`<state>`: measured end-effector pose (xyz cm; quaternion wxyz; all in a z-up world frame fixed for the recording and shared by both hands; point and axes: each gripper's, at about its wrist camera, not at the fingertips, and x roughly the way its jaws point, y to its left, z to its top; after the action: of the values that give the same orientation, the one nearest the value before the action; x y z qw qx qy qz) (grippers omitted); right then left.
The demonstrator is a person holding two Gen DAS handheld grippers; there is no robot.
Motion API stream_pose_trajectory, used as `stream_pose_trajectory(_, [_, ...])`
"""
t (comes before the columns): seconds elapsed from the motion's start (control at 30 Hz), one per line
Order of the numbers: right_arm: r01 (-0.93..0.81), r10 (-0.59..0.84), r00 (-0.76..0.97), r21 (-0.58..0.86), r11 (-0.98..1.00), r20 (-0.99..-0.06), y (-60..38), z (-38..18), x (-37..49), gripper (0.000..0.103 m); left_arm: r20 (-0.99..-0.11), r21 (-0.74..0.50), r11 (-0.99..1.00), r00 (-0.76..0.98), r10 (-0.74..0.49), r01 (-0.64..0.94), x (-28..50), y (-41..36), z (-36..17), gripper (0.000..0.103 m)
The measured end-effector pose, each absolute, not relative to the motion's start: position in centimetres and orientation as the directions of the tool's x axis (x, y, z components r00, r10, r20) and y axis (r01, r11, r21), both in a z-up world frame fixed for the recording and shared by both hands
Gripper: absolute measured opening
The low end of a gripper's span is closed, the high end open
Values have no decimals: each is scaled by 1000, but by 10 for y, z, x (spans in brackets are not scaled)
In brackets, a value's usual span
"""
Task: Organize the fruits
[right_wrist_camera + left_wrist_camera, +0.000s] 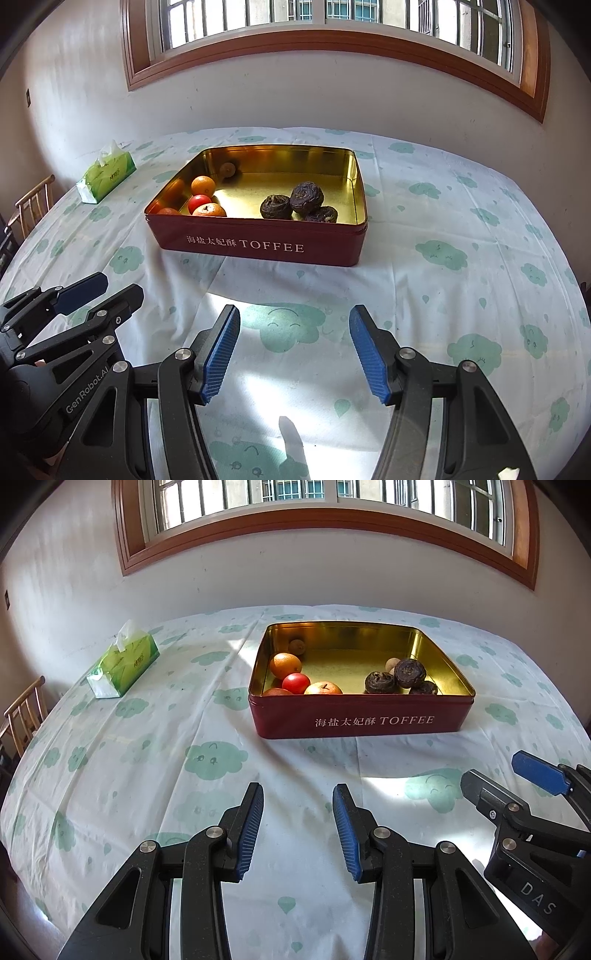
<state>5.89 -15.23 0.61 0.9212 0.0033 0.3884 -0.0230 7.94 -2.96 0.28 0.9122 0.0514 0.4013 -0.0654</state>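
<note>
A red TOFFEE tin (362, 720) (258, 247) with a gold inside stands open on the table. At its left end lie an orange (284, 664) (203, 184), a red tomato-like fruit (295, 682) (198, 203) and an apple (323, 688) (209, 210). Three dark wrinkled fruits (400, 675) (299, 205) sit at the right end, and a small brown fruit (296, 647) (228, 170) at the back. My left gripper (298, 795) (101, 291) is open and empty in front of the tin. My right gripper (294, 314) (495, 771) is open wider beside it, also empty.
A green tissue box (123, 666) (106, 177) stands at the far left of the table, which is covered by a white cloth with green cloud prints (147, 757). A wooden chair (24, 712) is off the table's left edge. A wall with a window is behind.
</note>
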Motion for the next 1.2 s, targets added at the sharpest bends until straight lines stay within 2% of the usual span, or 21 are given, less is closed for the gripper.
stream_pose_trajectory(1.2, [44, -36, 692, -7, 999, -721, -149, 2, 58, 60, -740, 39, 986, 668, -82, 164, 77, -31, -2, 41])
